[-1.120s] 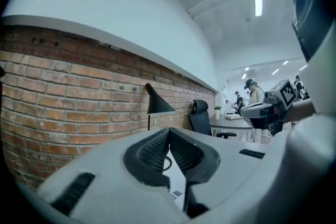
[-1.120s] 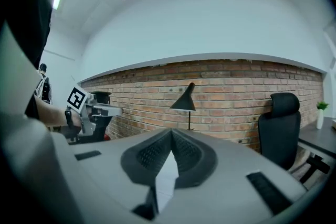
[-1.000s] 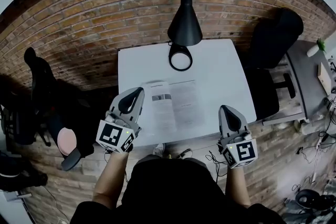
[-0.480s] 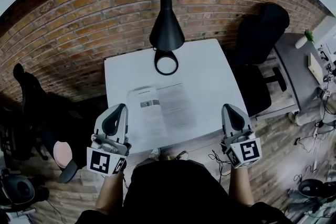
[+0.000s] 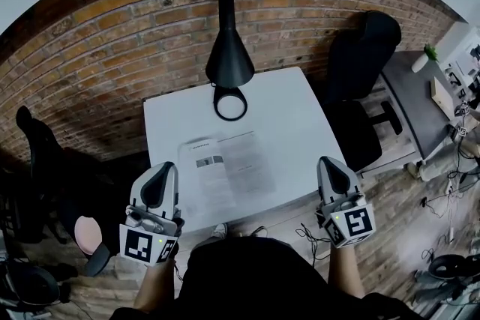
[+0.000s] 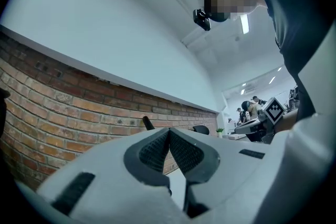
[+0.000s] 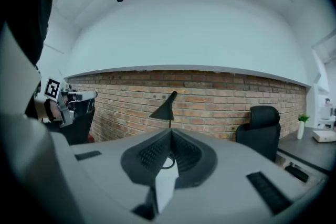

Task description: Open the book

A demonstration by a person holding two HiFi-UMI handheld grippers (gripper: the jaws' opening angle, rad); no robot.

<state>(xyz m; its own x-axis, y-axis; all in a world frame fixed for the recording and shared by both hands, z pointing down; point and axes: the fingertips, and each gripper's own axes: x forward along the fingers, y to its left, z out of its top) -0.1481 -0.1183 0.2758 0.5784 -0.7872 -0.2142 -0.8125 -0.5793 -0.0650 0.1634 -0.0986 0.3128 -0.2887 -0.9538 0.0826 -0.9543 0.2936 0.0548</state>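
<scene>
Open book (image 5: 225,172), print illegibly small

White square worktop (image 5: 300,127), seen from above. Two things on it. Black lamp (image 5: 229,60) stands at far-ctr: ring base flat on the top, cone shade above it. Book (image 5: 225,172) lies open, pages up, on the near-left part, its lower edge close to the worktop's near edge; small dark pic on left page. Lamp & book apart, bare white between.
</scene>
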